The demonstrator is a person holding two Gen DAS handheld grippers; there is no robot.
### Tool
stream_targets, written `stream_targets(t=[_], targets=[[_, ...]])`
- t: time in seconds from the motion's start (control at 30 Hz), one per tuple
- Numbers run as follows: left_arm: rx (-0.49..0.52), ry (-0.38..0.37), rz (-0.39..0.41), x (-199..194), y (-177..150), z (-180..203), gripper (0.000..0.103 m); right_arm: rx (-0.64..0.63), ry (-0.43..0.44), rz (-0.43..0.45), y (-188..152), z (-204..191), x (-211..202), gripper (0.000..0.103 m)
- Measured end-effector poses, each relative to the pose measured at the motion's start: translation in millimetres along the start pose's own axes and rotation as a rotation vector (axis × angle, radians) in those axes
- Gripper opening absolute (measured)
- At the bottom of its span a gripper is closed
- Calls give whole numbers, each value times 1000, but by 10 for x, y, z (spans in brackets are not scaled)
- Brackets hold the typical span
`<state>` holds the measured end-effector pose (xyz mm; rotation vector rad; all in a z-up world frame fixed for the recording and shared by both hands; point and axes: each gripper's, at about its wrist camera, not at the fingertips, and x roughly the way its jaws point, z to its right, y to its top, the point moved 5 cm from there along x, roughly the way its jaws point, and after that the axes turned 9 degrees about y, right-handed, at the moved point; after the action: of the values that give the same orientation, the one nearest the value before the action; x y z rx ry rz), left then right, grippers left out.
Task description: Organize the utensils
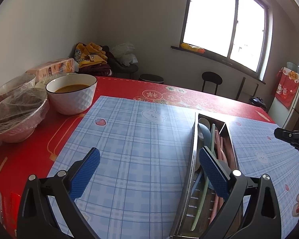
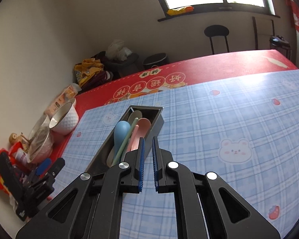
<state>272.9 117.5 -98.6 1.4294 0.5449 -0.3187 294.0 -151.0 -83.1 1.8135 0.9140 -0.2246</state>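
We read the metal utensil tray (image 2: 127,137) as the stiff, fairly weighty piece here; it lies on the blue checked mat (image 2: 219,119) on the table (image 2: 219,65), and its polished walls look slippery, so a rim would be the place to pinch it. Inside lie a blue spoon (image 2: 121,130), a pink spoon (image 2: 142,125), a pale spoon (image 2: 134,114) and a green handle (image 2: 125,141); all look like light, rigid, smooth plastic, best taken by the handle rather than the bowl.

The right gripper (image 2: 147,155) has its fingers together with only a sliver of gap and nothing between them, above the tray's near end. The left gripper (image 1: 149,171) has its fingers wide apart, empty, with 1 finger over the tray.

In the left wrist view the near end of the tray is cut off by the gripper body. We cannot count the utensils underneath the top layer, nor tell what the far divider separates.
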Motion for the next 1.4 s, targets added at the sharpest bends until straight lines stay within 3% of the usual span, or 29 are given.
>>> stream_targets(t=[0.1, 0.17, 0.23, 0.43, 0.53, 0.73, 1.03, 1.4], targets=[[21, 31, 25, -82, 54, 49, 97, -51, -25, 40, 46, 70, -265, 11], [34, 46, 49, -178, 90, 91, 97, -90, -42, 81, 85, 110, -458, 39], [50, 58, 72, -289, 122, 148, 97, -142, -62, 132, 119, 115, -659, 56], [76, 32, 134, -709, 263, 368, 97, -266, -89, 219, 178, 61, -1141, 87], [87, 20, 195, -978, 374, 484, 97, -269, -77, 278, 195, 51, -1381, 87], [157, 82, 328, -1518, 519, 754, 97, -288, -77, 359, 206, -10, -1783, 88], [189, 47, 356, -1894, 484, 1041, 97, -297, -101, 407, 111, -27, -2053, 88], [218, 20, 362, -1922, 403, 1219, 97, -293, -129, 390, 44, 37, -2004, 88]])
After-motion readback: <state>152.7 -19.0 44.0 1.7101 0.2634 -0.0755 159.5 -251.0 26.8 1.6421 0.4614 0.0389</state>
